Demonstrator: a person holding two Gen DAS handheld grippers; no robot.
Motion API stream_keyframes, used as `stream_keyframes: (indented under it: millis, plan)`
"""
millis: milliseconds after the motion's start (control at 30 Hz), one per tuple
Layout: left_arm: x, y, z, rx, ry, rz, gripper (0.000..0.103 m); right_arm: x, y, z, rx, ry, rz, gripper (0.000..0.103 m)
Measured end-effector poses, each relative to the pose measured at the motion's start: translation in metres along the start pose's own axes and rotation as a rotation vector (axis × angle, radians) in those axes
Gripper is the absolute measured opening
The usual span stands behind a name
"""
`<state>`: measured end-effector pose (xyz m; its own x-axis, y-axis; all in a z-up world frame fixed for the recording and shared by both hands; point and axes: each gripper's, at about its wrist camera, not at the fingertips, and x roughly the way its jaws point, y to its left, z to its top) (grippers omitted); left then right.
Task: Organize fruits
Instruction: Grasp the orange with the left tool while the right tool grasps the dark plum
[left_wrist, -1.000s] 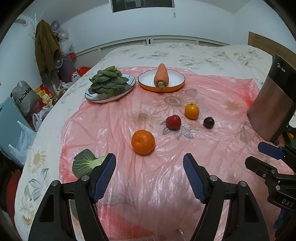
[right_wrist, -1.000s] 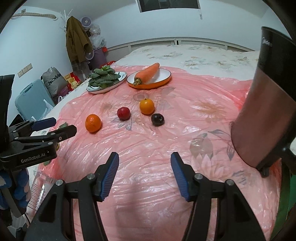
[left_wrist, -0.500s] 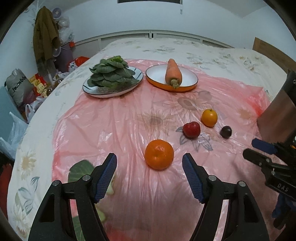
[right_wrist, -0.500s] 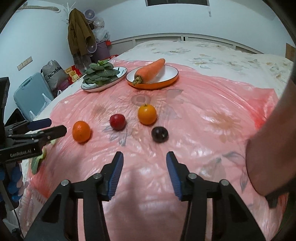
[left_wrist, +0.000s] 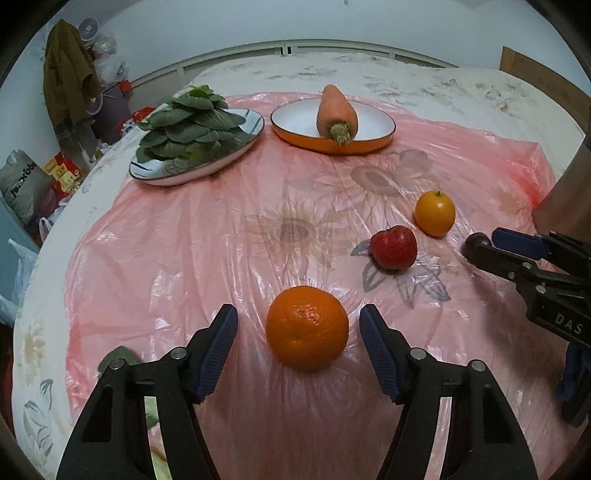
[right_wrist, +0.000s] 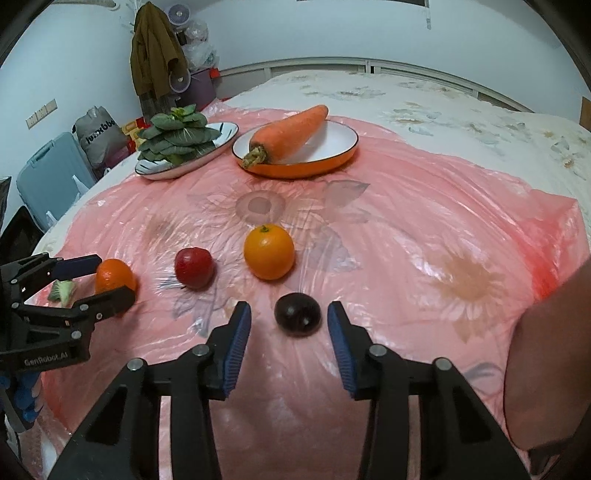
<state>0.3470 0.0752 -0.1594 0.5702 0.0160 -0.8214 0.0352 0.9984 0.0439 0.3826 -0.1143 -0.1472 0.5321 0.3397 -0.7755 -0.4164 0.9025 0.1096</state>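
Tongs tilt downward, closing, untouching: left tongs (left_wrist: 298, 328) around tangerine (left_wrist: 307, 328), right tongs (right_wrist: 289, 328) around plum (right_wrist: 297, 314).

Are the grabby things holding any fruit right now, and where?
Nothing is held yet. The left tool is closing around the orange, and the right tool around the dark plum, but no pad touches fruit.
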Motion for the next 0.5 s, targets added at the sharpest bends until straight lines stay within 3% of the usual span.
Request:
stream_keyframes:
  millis: [333,433,467,500]
  plan:
    - [0.014,0.001,0.004,-0.014,0.053,-0.057,0.047,0.02,-0.005,0.001,0.015,0.051,0.004,0.043]
    - [0.015,0.004,0.004,-0.018,0.064,-0.072,0.039,0.02,-0.008,0.0,0.025,0.054,0.016,0.029]
    - [0.015,0.005,0.004,-0.02,0.066,-0.08,0.039,0.02,-0.009,0.0,0.025,0.056,0.017,0.019]
    - [0.015,0.007,0.004,-0.023,0.067,-0.087,0.039,0.02,-0.01,0.001,0.026,0.057,0.018,0.019]
